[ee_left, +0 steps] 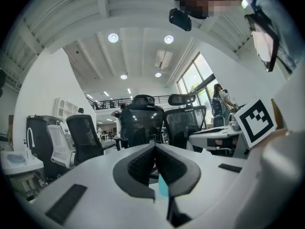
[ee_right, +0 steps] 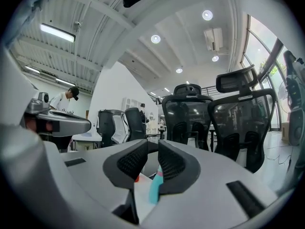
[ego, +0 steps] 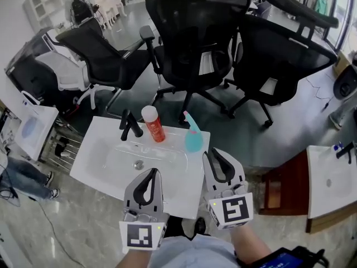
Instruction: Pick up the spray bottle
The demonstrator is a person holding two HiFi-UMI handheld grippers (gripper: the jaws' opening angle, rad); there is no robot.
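A teal spray bottle (ego: 193, 139) stands upright at the back right of a white washbasin top (ego: 97, 158). My right gripper (ego: 215, 152) hovers just in front of it, over the basin's right edge, its jaws a narrow gap apart with nothing between them. In the right gripper view the bottle (ee_right: 155, 190) shows low behind that gripper (ee_right: 155, 145). My left gripper (ego: 154, 172) hangs over the basin's front edge, its jaws shut and empty. The left gripper view shows a sliver of the teal bottle (ee_left: 163, 185) beyond the left gripper (ee_left: 154, 147).
A red bottle with a white cap (ego: 153, 124) stands left of the spray bottle, beside a black faucet (ego: 129, 125). Black office chairs (ego: 195, 32) crowd the floor behind the basin. A second basin (ego: 329, 175) on a wooden cabinet (ego: 279, 188) sits at the right.
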